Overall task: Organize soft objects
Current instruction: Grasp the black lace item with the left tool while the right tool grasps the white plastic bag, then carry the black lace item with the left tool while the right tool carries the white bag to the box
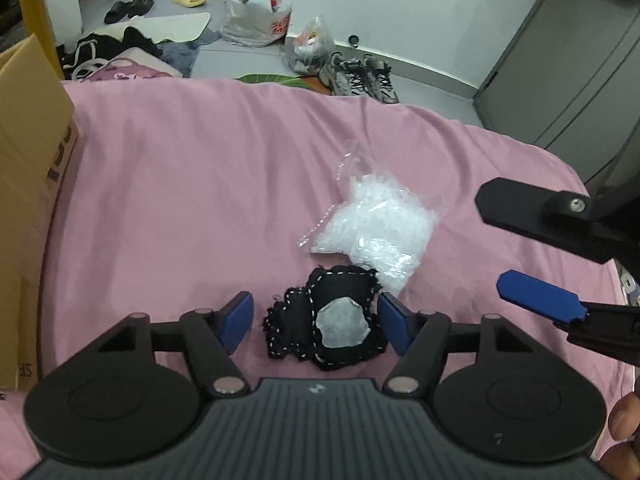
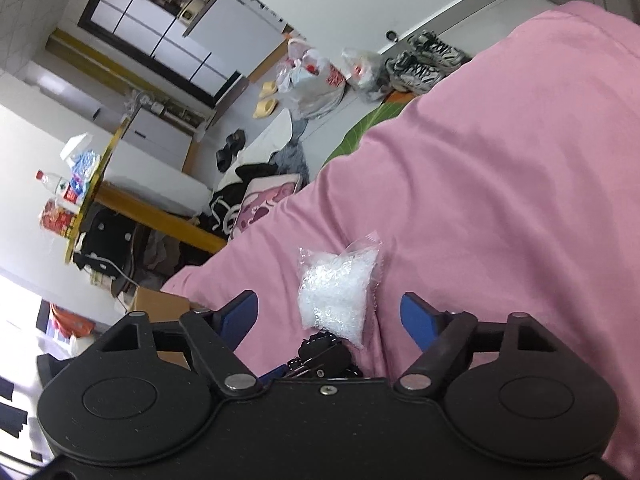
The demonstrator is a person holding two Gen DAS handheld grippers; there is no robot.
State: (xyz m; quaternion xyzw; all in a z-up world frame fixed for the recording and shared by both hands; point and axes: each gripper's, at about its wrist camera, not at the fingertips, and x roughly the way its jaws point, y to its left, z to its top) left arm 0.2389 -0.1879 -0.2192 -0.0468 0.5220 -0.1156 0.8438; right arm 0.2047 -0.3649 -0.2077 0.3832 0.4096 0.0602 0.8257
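Barely begun: black stitched fabric pouch (image 1: 326, 320) between open left gripper (image 1: 316, 322) pads, ungripped; clear plastic bag of white filling (image 2: 338, 292) ahead of open, empty right gripper (image 2: 330, 316).

- The bed cover (image 1: 200, 184) is pink cloth, smooth and matt, lying in soft creases.
- The small bag (image 1: 376, 224) is clear, glossy, crinkled plastic film, stuffed with shiny white shreds.
- The black pouch (image 1: 328, 320) is rough matt fabric, frayed at the edges, with white stitching and a pale, papery-looking patch.
- The left gripper (image 1: 316, 322) is matt black plastic with bare metal pivot pins; its pads look blue and dull.
- The box (image 1: 28, 160) is plain brown cardboard, matt.
- The shopping bags (image 1: 256, 12) on the floor are thin, glossy plastic.
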